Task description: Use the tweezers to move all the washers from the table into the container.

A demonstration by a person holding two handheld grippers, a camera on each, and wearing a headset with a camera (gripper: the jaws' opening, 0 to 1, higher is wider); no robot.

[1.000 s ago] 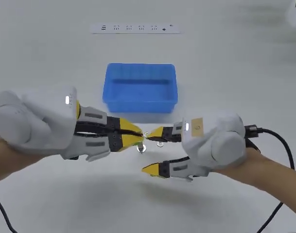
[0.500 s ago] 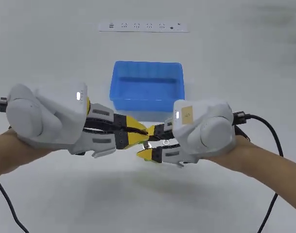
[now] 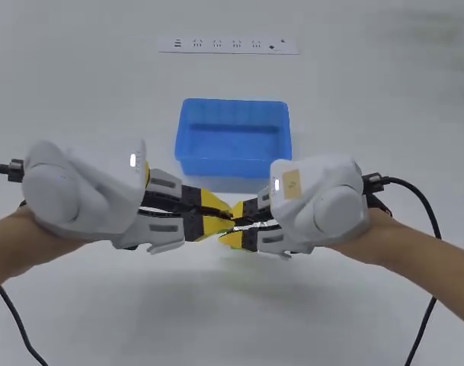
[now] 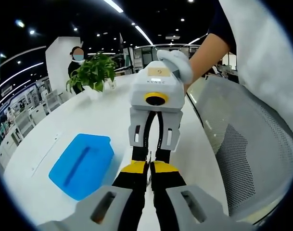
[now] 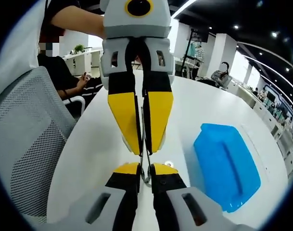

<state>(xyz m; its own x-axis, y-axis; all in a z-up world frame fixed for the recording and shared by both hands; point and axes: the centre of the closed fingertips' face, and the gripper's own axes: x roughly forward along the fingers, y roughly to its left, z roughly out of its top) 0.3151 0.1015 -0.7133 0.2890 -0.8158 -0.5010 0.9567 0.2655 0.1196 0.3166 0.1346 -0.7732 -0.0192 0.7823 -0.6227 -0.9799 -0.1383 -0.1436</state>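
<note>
— Since you're standing nearer, what lies around them on that white table?

— A black cable at the left, a power strip at the far edge, the blue container just behind the two grippers, and a second cable trailing off to the right. From above, the bulky shells hide the tabletop under the tips.

— And the fingers?

— The left gripper has its yellow tips pressed together on the tweezers, which poke out toward the other one. The right gripper meets it nose to nose, jaws drawn in as well, pinching the tweezers' far end. A shiny speck sits on the table beside its tip; too small to call it a washer.

— What's it all made of?

— Thin bright metal for the tweezers, smooth white plastic shells, black fingers capped in yellow. The container's a shallow rectangular plastic tub. A mesh-backed chair stands at the table's side.
</note>
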